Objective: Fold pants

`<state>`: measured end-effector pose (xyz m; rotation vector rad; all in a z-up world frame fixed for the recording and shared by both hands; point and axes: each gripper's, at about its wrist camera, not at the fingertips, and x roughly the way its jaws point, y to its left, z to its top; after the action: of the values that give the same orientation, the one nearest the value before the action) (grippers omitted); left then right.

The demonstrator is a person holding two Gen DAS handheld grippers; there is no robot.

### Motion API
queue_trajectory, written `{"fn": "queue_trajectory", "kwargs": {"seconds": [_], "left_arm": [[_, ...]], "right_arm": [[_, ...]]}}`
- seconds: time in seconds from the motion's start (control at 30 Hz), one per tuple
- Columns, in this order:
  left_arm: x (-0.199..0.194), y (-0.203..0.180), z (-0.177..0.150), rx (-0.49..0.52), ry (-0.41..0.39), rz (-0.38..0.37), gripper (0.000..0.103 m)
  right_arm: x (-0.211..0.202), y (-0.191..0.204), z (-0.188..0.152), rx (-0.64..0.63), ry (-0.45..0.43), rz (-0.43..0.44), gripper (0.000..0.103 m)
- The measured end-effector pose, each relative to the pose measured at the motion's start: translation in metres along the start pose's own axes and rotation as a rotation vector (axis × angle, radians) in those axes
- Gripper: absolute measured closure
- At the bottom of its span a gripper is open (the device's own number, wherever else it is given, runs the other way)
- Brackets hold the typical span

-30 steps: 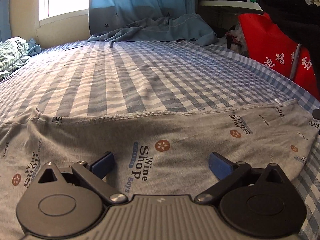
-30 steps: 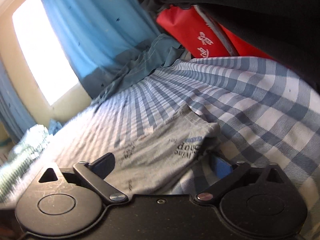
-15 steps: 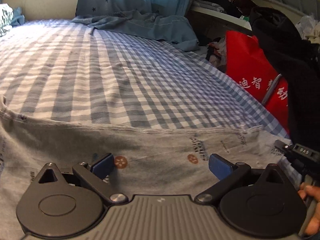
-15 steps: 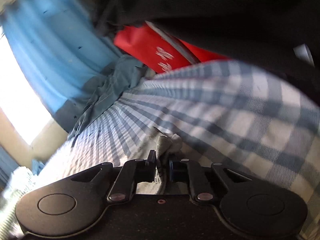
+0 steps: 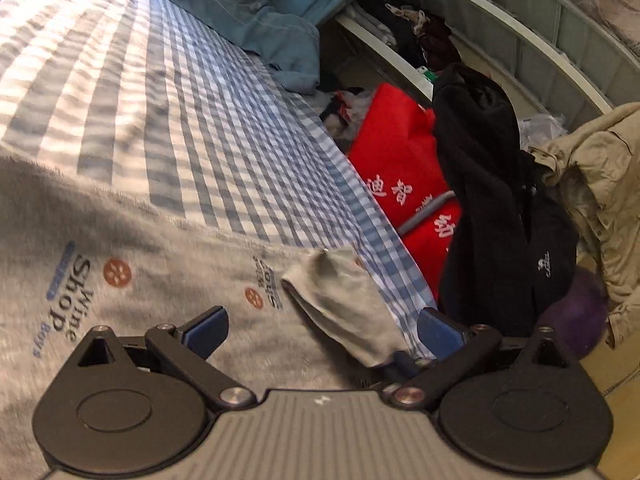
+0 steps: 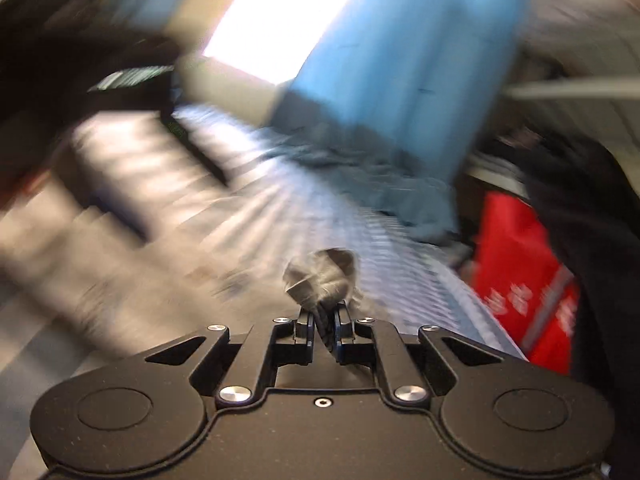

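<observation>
The grey printed pants (image 5: pixel 132 280) lie spread across the near left of the checked bed (image 5: pixel 208 128), under the left gripper (image 5: pixel 322 330), whose jaws stand wide apart. At the right, the right gripper (image 6: pixel 323 322) is closing, clamped on a bunched corner of the pants (image 6: pixel 320 276), beside the red bag (image 5: pixel 404 168).

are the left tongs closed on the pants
No, the left tongs stand wide open over the grey pants, with both blue pads apart and nothing pinched between them.

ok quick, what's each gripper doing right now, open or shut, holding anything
Left gripper: open, holding nothing, over the grey pants.
Right gripper: jaws closing on a bunched end of the pants.
</observation>
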<state>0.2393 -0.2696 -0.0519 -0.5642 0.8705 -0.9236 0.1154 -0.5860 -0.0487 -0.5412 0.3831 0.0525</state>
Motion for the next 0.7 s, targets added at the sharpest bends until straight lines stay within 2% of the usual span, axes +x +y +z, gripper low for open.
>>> {"fn": "queue_trajectory", "kwargs": {"seconds": [0.1,0.17,0.3,0.4,0.47,0.63,0.7], "left_arm": [[0.007,0.004,-0.007,-0.008,0.02,0.011,0.001],[0.007,0.001,-0.009,0.021,0.017,0.019,0.001],[0.006,-0.003,-0.01,0.035,0.021,0.026,0.001],[0.006,-0.003,-0.009,0.013,0.024,0.014,0.001],[0.008,-0.003,-0.007,-0.009,0.037,-0.002,0.001],[0.022,-0.001,0.001,-0.119,0.085,-0.097,0.001],[0.029,0.002,0.002,-0.17,0.095,-0.115,0.001]], "right_arm": [[0.007,0.027,-0.008,-0.066,0.047,0.09,0.094],[0.008,0.036,-0.012,-0.084,0.04,0.067,0.092],[0.01,0.036,-0.009,-0.061,0.028,0.038,0.076],[0.008,0.031,-0.011,-0.01,0.023,0.053,0.08],[0.007,0.019,-0.011,0.092,0.017,0.087,0.084],[-0.002,-0.02,-0.013,0.466,-0.061,0.173,0.085],[-0.003,-0.035,-0.016,0.614,-0.073,0.194,0.079]]}}
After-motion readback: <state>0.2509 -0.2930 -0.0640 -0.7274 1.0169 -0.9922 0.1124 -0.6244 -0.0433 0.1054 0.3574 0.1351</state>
